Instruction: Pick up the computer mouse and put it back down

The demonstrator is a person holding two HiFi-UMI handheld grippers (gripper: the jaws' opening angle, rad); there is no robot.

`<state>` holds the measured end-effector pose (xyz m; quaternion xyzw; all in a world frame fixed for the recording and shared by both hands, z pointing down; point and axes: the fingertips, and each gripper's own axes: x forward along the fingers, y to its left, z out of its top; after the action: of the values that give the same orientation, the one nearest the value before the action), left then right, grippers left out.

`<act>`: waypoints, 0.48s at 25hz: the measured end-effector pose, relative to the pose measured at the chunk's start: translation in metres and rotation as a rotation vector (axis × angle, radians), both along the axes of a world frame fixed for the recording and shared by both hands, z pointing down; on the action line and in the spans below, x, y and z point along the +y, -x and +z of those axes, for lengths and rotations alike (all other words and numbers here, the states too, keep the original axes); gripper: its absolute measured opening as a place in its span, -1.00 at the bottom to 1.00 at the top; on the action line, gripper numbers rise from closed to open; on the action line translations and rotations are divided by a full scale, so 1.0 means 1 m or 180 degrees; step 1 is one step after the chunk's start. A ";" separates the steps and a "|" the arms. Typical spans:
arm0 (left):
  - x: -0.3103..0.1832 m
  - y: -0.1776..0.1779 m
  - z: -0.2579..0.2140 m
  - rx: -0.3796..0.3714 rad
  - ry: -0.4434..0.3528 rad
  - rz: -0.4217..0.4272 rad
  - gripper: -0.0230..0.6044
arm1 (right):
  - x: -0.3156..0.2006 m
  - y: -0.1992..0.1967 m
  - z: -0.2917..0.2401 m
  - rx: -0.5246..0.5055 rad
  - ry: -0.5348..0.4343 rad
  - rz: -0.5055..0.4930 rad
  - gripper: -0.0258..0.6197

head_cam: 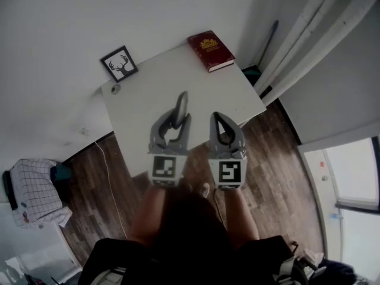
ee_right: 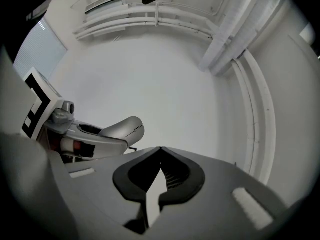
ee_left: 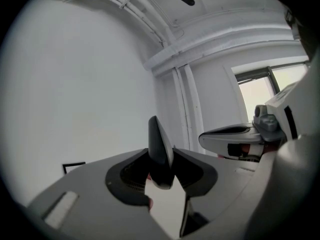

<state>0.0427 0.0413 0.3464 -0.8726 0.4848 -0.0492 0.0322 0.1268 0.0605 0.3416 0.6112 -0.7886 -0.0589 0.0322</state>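
Note:
In the head view a grey computer mouse [head_cam: 180, 107] stands on its edge between the jaws of my left gripper [head_cam: 176, 122], lifted above the white table [head_cam: 237, 94]. The left gripper view shows the mouse [ee_left: 160, 154] as a dark, upright wedge with both pads pressed on its sides. My right gripper [head_cam: 215, 116] hangs beside it on the right, jaws together and empty. In the right gripper view its jaws [ee_right: 160, 149] meet at the tips, and the mouse [ee_right: 122, 129] shows silver at the left.
A red book [head_cam: 211, 50] lies at the table's far right corner. A framed deer picture [head_cam: 119, 63] and a small round object [head_cam: 115, 89] sit at its far left. A checked cloth [head_cam: 35, 192] lies on the wooden floor to the left.

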 end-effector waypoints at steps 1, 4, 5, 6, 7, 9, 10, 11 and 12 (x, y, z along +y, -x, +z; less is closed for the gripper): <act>-0.005 -0.001 0.004 0.0009 0.0048 0.0011 -0.48 | -0.004 0.000 0.004 0.0016 0.0053 0.0007 -0.88; -0.024 -0.005 0.017 0.0044 0.0197 0.0046 -0.48 | -0.017 -0.004 0.013 0.0097 0.0162 0.0043 -0.88; -0.031 -0.007 0.021 0.0048 0.0237 0.0056 -0.48 | -0.022 -0.006 0.015 0.0126 0.0179 0.0052 -0.88; -0.038 -0.009 0.026 0.0050 0.0273 0.0068 -0.48 | -0.027 -0.008 0.018 0.0147 0.0191 0.0064 -0.88; -0.044 -0.012 0.030 0.0053 0.0306 0.0085 -0.48 | -0.033 -0.009 0.020 0.0147 0.0191 0.0085 -0.88; -0.056 -0.016 0.037 0.0068 0.0363 0.0141 -0.48 | -0.047 -0.013 0.022 0.0081 0.0163 0.0159 -0.88; -0.063 -0.017 0.039 0.0087 0.0398 0.0176 -0.48 | -0.054 -0.012 0.024 0.0061 0.0165 0.0189 -0.88; -0.071 -0.016 0.042 0.0121 0.0442 0.0211 -0.48 | -0.061 -0.011 0.025 0.0068 0.0187 0.0200 -0.88; -0.078 -0.015 0.044 0.0170 0.0496 0.0246 -0.48 | -0.069 -0.007 0.028 0.0096 0.0220 0.0198 -0.88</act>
<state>0.0581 -0.0369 0.3905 -0.8916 0.4461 -0.0623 -0.0468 0.1339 -0.0081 0.3692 0.6329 -0.7703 -0.0398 0.0670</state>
